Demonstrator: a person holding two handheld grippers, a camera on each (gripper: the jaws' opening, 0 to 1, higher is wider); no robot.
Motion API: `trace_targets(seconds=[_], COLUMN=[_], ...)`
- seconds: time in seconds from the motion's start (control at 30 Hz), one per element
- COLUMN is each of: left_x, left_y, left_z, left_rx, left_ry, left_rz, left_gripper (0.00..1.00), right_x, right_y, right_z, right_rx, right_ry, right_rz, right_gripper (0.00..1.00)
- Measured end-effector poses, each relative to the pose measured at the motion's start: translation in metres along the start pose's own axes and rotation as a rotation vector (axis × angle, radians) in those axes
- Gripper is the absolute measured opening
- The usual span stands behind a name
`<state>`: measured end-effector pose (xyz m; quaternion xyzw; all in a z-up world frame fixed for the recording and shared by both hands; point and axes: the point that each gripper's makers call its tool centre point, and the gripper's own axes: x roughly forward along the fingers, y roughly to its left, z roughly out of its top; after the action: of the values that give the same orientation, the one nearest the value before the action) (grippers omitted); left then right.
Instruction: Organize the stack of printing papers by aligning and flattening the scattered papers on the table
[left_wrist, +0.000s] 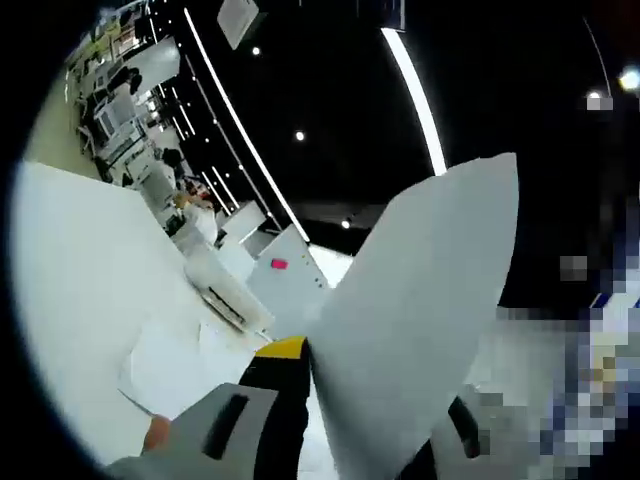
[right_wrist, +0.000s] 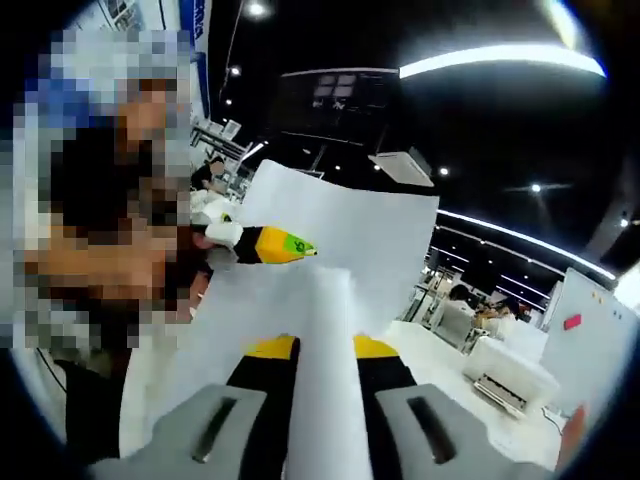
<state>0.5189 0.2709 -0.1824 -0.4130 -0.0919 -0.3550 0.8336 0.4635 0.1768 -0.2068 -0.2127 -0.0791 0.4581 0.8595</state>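
I've both hand-held grippers, left (left_wrist: 345, 400) and right (right_wrist: 322, 385), clamped on the raised sheet (right_wrist: 330, 250), scattered papers (left_wrist: 175, 365) lower left on the counter (left_wrist: 80, 260).

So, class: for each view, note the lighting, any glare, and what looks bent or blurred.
Left gripper view: dark ceiling, a ceiling light strip glaring white and bowed by the fisheye; the held paper looks soft and close. Right gripper view: another light strip blown out and curved; the paper is evenly lit, and the left tongs gripping it are slightly blurred.
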Motion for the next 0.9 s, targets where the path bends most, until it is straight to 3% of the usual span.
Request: trace_targets(seconds=[0.33,0.53,0.7,0.9], left_x=[0.002,-0.001,-0.005,-0.007], left_y=[-0.005,-0.008,-0.009,-0.015], left_z=[0.013,0.011,0.010,0.010], left_rx=[-0.041,-0.009,0.070,0.106], left_ry=[-0.060,-0.026,-0.014,0.006], left_rz=[-0.010,-0.027,-0.024,-0.036], left_gripper=[0.17,0.11,0.10,0.10], right_x=[0.001,-0.002,-0.003,-0.007], right_y=[0.014,0.013,0.017,0.022], right_z=[0.009,0.008,0.007,0.010], right_rx=[-0.030,-0.022,-0.026,-0.025], right_ry=[-0.021,-0.030,-0.030,-0.046], right_rz=[0.032,0.040,0.063,0.085], right_gripper=[0.13,0.16,0.17,0.19])
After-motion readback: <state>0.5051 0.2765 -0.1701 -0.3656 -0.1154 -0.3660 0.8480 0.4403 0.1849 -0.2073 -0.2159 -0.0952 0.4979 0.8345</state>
